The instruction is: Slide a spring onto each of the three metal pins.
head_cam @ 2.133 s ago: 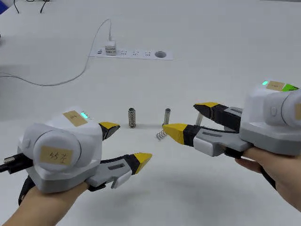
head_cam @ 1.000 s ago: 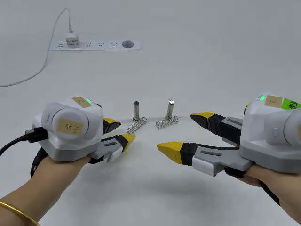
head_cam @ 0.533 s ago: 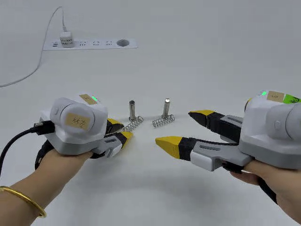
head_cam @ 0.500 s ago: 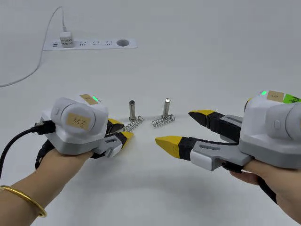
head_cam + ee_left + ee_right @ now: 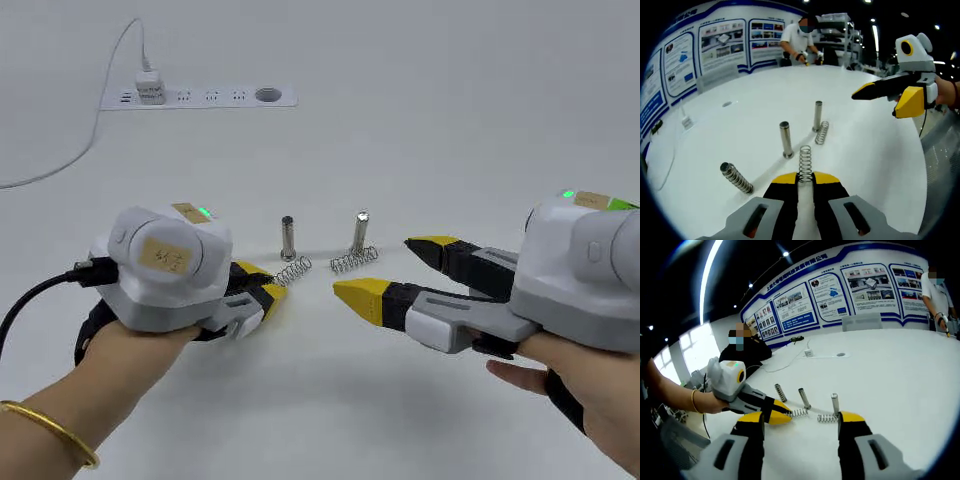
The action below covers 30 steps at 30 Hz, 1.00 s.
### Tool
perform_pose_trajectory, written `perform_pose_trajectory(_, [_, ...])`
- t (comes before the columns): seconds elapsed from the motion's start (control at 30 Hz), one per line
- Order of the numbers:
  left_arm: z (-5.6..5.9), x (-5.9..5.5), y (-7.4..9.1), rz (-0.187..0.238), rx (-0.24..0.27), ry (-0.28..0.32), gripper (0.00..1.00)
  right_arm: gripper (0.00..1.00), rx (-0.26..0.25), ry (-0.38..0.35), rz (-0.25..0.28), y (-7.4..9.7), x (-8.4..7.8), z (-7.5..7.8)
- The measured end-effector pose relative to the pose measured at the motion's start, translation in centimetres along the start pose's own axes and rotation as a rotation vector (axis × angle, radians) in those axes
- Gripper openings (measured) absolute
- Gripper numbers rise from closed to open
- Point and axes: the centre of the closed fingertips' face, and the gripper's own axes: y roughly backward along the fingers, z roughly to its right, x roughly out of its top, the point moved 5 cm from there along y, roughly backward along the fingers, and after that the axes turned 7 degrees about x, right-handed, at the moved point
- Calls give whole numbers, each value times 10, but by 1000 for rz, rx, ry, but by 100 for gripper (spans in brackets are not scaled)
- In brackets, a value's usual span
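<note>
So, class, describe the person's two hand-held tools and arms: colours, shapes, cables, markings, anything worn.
Left claw and right claw: black with yellow tips, on rounded white-grey housings with tan labels and green lights. A black cable leaves the left housing; a gold bangle circles that wrist.

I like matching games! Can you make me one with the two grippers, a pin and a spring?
Things:
1. left gripper
2. right gripper
3. left-end pin
4. loose spring

States:
A. lying flat beside a bare pin
B. open
C. shut on a spring
D. has a spring on it

Pairs: 1-C, 2-B, 3-D, 4-A
</note>
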Motion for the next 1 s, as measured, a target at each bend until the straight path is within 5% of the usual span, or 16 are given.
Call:
perform_pose_trajectory(0.07, [1, 4, 10, 31, 14, 10, 10, 59, 16, -54, 36, -1, 5, -2])
perform_pose_trajectory(0.37, [8, 17, 45, 140, 39, 64, 10, 54, 68, -83, 41, -12, 14, -11])
perform_pose_trajectory(0.57, [14, 31, 63, 234, 46, 103, 10, 44, 140, -178, 65, -24, 22, -22])
perform_pose_trajectory(1.0, [17, 42, 80, 334, 59, 175, 10, 30, 225, -314, 77, -43, 26, -39])
